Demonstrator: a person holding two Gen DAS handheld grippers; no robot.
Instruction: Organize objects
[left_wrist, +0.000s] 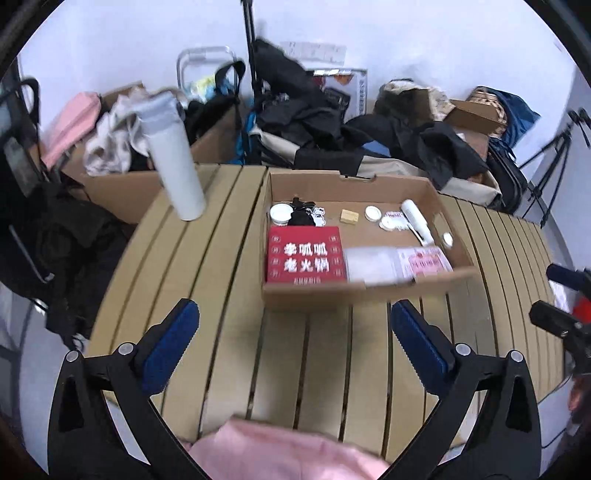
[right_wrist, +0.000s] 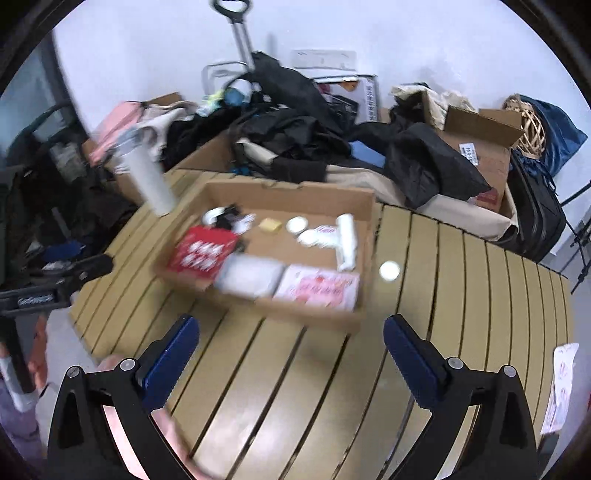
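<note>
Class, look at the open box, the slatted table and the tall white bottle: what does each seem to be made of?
Box: corrugated cardboard, matte brown, with folded flaps. Table: probably wood or bamboo slats with a light sheen, dark gaps between them. Bottle: smooth matte white, perhaps coated metal or plastic; blur leaves it open.

Box (left_wrist: 369, 291) on table (left_wrist: 229, 295) — bottle (left_wrist: 177, 158) left, packets (left_wrist: 306, 254) inside.

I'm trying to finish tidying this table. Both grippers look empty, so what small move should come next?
Probably bring the right hand-held gripper, open and empty, toward the small white lid: it lies on the table just outside the cardboard box that holds the other small items.
</note>
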